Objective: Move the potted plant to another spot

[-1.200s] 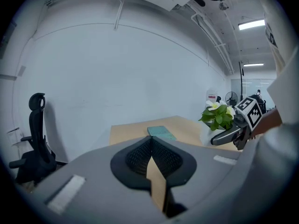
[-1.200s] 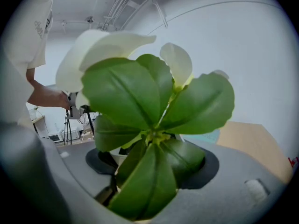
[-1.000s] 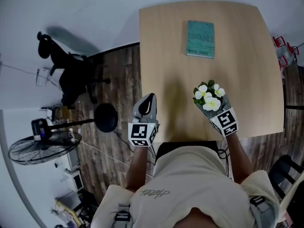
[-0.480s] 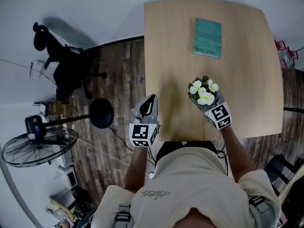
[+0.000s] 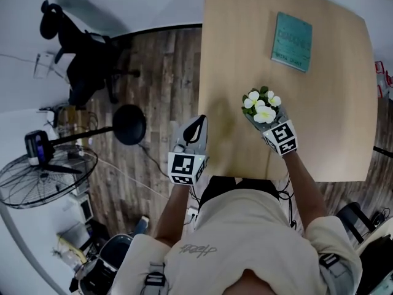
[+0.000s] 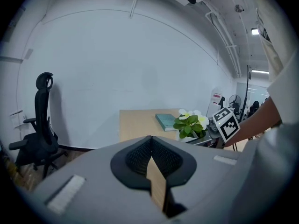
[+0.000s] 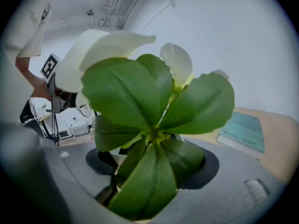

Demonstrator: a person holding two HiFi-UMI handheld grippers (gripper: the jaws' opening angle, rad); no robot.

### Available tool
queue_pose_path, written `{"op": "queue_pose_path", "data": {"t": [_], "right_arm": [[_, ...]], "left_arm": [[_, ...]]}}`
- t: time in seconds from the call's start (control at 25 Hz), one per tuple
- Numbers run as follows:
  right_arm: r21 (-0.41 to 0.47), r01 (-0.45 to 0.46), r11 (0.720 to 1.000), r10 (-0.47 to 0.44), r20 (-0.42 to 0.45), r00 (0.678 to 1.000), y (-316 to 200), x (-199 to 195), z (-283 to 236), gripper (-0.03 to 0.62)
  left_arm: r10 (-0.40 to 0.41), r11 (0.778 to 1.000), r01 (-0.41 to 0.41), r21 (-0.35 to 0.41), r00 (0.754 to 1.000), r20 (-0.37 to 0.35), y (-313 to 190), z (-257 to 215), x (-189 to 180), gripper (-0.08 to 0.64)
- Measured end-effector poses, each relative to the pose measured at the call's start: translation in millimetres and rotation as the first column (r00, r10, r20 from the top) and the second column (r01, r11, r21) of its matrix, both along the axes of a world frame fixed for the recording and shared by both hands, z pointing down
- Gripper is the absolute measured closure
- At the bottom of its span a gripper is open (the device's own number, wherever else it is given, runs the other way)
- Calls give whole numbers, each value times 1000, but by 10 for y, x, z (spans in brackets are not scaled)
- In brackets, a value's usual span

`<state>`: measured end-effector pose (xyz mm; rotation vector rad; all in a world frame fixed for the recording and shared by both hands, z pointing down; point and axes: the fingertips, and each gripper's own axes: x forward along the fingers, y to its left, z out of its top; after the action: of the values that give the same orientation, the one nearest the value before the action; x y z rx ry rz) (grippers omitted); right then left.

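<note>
The potted plant (image 5: 261, 103), green leaves and white flowers in a small white pot, is held over the near left part of the wooden table (image 5: 325, 103). My right gripper (image 5: 268, 123) is shut on its pot. In the right gripper view the plant's leaves (image 7: 154, 125) fill the picture, with the white pot (image 7: 117, 153) between the jaws. My left gripper (image 5: 196, 129) is shut and empty at the table's left edge. From the left gripper (image 6: 150, 141) I see the plant (image 6: 189, 123) to the right.
A teal book (image 5: 291, 33) lies at the table's far side. On the wooden floor to the left stand a black office chair (image 5: 73, 54), a round black base (image 5: 129, 125) and a floor fan (image 5: 43, 171). A white wall runs behind the table (image 6: 135, 125).
The right gripper has carried the plant leftward over the table, nearer its left edge. The left gripper has come closer to the table's edge. The head view has swung.
</note>
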<state>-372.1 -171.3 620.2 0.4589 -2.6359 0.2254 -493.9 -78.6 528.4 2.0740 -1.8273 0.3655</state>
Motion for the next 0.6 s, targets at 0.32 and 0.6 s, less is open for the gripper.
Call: {"op": "queue_pose_path", "data": {"t": [0.32,0.6], "right_arm": [[-11,26,1000,-26,-47,999,-166,-389,360,253],[-4,51,999,-51,-53,997,-337,-655,516,253]], "left_arm": [[4,1000,-4,-31,1000,-17,-44,121,-155,543],[10,998,-10,-55,1000,-6,-91,197,-301,543]]}}
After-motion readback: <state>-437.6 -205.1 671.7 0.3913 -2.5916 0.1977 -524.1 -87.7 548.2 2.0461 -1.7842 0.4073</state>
